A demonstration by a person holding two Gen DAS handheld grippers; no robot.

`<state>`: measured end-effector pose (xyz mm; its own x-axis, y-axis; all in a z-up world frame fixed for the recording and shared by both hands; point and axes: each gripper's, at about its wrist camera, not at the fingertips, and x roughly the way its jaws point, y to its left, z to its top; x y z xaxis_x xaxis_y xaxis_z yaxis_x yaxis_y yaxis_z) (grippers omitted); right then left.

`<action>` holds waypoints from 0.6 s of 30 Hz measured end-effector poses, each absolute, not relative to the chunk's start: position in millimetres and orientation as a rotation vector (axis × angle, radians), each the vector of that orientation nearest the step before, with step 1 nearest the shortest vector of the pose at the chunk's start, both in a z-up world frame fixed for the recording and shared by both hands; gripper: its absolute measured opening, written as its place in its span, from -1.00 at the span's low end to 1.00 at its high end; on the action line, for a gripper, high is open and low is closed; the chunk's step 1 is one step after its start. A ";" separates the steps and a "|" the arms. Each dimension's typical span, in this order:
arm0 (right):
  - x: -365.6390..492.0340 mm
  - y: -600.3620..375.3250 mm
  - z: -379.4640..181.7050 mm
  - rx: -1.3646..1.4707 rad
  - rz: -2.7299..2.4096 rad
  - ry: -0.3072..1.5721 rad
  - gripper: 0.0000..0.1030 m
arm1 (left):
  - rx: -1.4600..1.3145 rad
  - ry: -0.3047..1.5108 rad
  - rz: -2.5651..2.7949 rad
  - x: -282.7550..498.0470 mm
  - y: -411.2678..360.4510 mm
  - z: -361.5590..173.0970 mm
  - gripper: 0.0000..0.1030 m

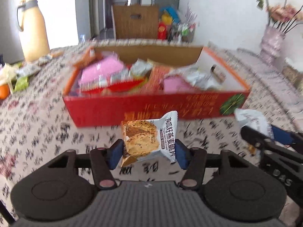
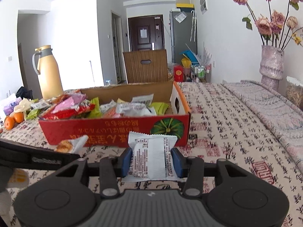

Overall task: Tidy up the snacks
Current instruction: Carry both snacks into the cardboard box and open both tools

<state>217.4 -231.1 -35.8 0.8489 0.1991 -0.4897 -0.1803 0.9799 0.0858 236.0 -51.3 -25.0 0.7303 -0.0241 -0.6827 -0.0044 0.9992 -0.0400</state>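
The left claw [image 1: 148, 152] is closed on a crisp packet [image 1: 149, 137], its blue pads pinching the two side edges; the packet hangs above the bench [image 1: 37, 124], just short of the red box [image 1: 157, 106]; the right claw [image 2: 151, 160] is likewise clamped across a white snack packet [image 2: 151, 157], held printed back upward, in front of the same red box [image 2: 113, 130], which already holds a heap of wrappers. Both packets look feather-light, puffed with air and slick-skinned; the contents are probably brittle, so a hard squeeze risks crushing them; the film crumples and may slip. A grip across the sealed side edges, as here, seems the safest hold; the middle should bear little pressure.
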 end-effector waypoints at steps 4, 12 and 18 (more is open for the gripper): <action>222.2 -229.1 -19.7 0.036 0.201 0.479 -0.14 | -0.036 0.650 -0.048 228.8 -53.7 5.3 0.13; 251.5 -215.9 8.7 0.009 0.232 0.405 -0.14 | -0.024 0.542 -0.001 256.2 -48.0 44.0 0.14; 289.9 -208.3 14.9 -0.019 0.255 0.411 -0.14 | -0.044 0.525 0.037 284.3 -36.6 50.7 0.14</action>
